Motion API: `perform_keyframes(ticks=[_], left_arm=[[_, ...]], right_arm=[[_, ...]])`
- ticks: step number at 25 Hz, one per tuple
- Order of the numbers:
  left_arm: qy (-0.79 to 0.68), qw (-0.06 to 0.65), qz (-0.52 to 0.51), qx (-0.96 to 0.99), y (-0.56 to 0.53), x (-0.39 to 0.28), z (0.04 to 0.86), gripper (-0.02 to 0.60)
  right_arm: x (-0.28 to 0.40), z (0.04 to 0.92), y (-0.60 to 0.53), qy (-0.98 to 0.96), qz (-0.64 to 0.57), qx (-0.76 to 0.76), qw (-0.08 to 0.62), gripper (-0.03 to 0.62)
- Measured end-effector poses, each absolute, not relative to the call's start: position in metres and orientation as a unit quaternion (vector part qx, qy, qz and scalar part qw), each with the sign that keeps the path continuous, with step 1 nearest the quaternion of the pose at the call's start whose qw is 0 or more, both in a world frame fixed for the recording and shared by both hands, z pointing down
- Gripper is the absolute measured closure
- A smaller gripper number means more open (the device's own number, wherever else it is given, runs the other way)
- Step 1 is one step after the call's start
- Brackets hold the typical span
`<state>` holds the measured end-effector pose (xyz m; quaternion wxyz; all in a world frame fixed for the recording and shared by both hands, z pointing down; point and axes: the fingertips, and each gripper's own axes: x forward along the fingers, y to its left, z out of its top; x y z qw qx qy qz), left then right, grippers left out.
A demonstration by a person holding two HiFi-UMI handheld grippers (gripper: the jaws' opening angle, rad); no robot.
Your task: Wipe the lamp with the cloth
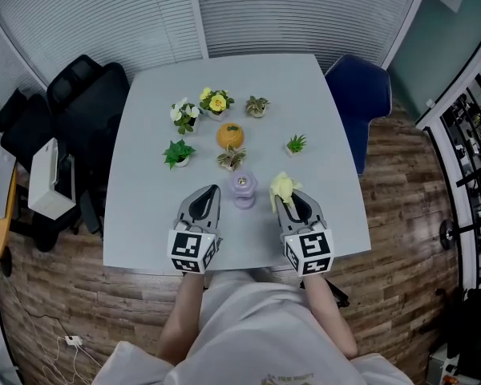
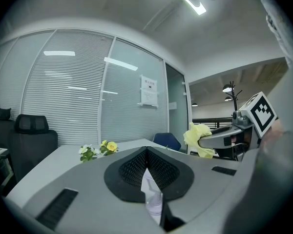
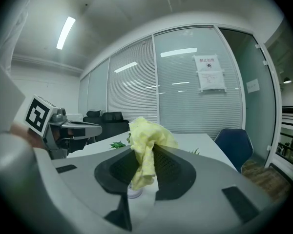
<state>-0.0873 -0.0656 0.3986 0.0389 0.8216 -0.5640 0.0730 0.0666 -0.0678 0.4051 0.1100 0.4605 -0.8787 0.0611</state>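
The lamp (image 1: 243,189) is a small lilac piece standing on the grey table (image 1: 144,215) between my two grippers. My left gripper (image 1: 215,189) lies just left of it, jaws shut with nothing in them. Through the slit under those jaws a sliver of the lamp (image 2: 152,199) shows. My right gripper (image 1: 281,199) sits just right of the lamp, shut on a crumpled yellow cloth (image 1: 282,186). In the right gripper view the cloth (image 3: 147,145) bulges up out of the jaws and hangs over the lamp's base (image 3: 133,192). The cloth (image 2: 198,139) also shows in the left gripper view.
Behind the lamp stand several small potted plants (image 1: 179,152), flowers (image 1: 216,102) and an orange pot (image 1: 230,135). A blue chair (image 1: 361,95) is at the table's right, black chairs (image 1: 80,95) at its left. The table's near edge runs just under the grippers.
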Motion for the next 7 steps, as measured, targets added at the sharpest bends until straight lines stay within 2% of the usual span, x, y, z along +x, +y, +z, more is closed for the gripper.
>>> perform_keyframes(ticks=[7], left_arm=[[-0.563,0.037,0.074,0.822,-0.0708,-0.0845,0.4012,0.578]], right_arm=[[0.0687,0.4056,-0.0718,-0.879,0.056,0.461,0.111,0.497]])
